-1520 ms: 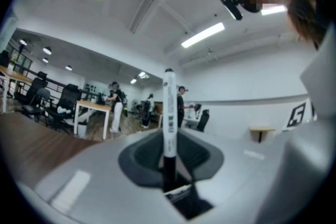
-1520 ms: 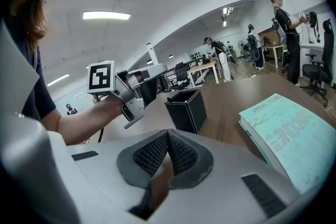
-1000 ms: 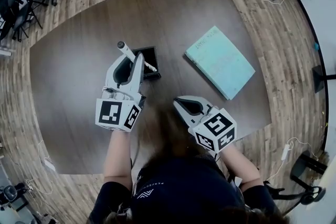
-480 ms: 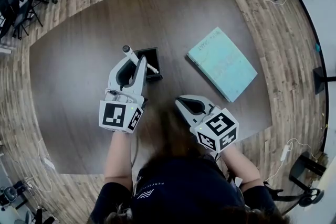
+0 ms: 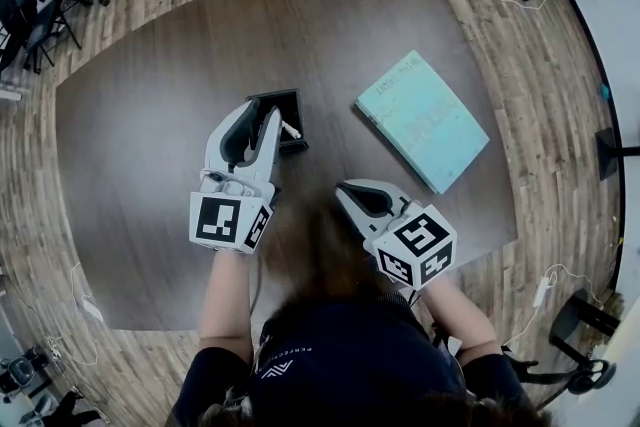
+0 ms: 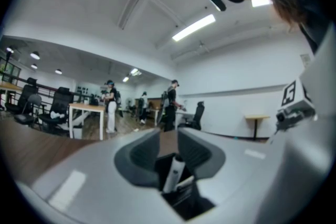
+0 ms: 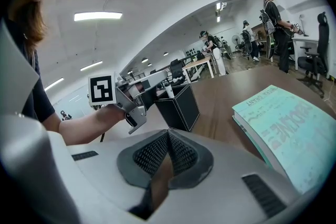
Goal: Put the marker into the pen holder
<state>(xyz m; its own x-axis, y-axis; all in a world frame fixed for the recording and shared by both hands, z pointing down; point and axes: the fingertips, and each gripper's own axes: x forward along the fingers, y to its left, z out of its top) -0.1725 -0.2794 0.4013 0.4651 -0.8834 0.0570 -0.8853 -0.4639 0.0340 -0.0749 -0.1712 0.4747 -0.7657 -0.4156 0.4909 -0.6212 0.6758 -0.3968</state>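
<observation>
- The right hand-held gripper sits closest to the person, low over the dark brown wooden desk. Its jaws are pressed together on nothing, and it plays no part here.
- The left hand-held gripper is the nearer one to the work, reaching out toward 12 o'clock with its tips right over the holder's near edge. Its jaws stand parted.
- The slim white marker stands between those parted jaws, and as far as I can see neither pad presses on it. Its long axis runs steeply upright with a slight lean, lower end down in the box, and a white end pokes out at about 3 o'clock of the jaw tips.
- The square black pen holder lies directly under and just beyond the left tips, at roughly 11 o'clock from the idle right one.
- I'd judge the drop is about done; what is left is to draw the left tips straight back toward 6 o'clock without catching the marker.
- Farther right, well apart, lies a turquoise paperback book.
</observation>
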